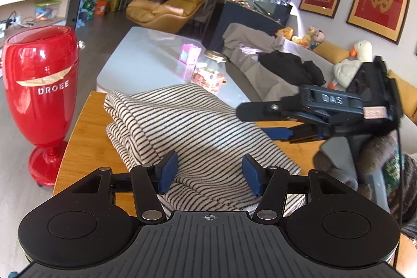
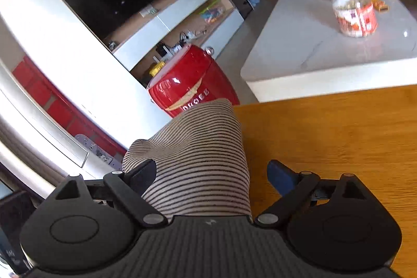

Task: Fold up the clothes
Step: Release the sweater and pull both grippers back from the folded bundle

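A black-and-white striped garment (image 1: 187, 121) lies folded in layers on the wooden table (image 1: 88, 147). My left gripper (image 1: 209, 173) is open just above the garment's near edge, its blue pads (image 1: 169, 171) apart with cloth showing between them. From the right, my right gripper (image 1: 251, 123) reaches over the garment's right edge, held by a hand (image 1: 378, 153) in a furry sleeve. In the right wrist view the right gripper (image 2: 212, 176) stands wide open, with a band of the striped garment (image 2: 198, 147) running between its fingers and beside the left one.
A red glossy bin (image 1: 41, 85) stands on the floor left of the table. Beyond it is a white coffee table (image 1: 140, 61) bearing a glass jar (image 1: 209, 74) and a pink box. A sofa with a black garment (image 1: 292, 67) and plush toys runs along the right.
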The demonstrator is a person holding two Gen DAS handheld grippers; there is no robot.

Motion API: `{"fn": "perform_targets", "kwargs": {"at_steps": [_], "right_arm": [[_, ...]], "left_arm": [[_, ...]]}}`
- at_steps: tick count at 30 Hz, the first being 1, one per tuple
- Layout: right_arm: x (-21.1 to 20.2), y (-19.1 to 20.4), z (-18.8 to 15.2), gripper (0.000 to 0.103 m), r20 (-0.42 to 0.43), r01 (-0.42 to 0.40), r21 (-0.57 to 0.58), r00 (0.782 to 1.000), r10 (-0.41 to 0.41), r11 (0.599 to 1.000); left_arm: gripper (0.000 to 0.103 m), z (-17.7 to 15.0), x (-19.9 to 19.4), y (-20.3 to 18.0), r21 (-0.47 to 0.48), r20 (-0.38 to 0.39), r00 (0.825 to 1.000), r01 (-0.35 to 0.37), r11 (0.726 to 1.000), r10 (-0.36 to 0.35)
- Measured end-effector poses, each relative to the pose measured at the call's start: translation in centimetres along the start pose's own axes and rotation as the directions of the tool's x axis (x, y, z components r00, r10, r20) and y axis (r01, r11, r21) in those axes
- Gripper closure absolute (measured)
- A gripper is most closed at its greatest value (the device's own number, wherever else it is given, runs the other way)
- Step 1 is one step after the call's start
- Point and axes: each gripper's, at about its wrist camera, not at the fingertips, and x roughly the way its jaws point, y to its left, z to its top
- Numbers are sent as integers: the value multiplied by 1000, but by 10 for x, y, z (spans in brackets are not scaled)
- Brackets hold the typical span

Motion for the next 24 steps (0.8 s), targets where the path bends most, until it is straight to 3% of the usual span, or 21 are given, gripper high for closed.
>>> {"fn": "perform_targets", "kwargs": {"at_steps": [2,4,7,9,12,17,20,23,24], "right_arm": [[18,-9,3,9,-62,-24,69,998,28,997],[19,-1,3,25,-71,-60,61,995,64,996],[-1,24,6,41,22,-127,-70,991,129,989],[-8,26,9,44,51,-124,-67,991,127,990],[7,14,7,44,16,68,-94,998,-67,993],[-2,0,-5,39,47,91,-7,995,-90,996],[-22,15,-20,30,94,152,-98,985,-143,984],[-46,22,-43,12,129,205,-158,974,-185,966],[-55,23,-53,1,138,221,-173,970,-198,960]], "left_arm": [[43,0,0,2,-5,-1,1000,7,1000,-7],[43,1,0,3,-12,-2,1000,16,1000,-16],[36,1,0,7,-26,5,1000,16,1000,-16],[34,1,-1,11,-40,13,1000,15,999,-15],[35,2,3,14,-65,16,999,40,997,-39],[34,4,13,-10,37,2,1000,-29,999,29],[29,2,13,-22,91,5,998,-68,994,68],[27,-12,1,-40,77,4,989,-146,986,147],[20,-17,-3,-45,73,4,985,-172,982,173]]}}
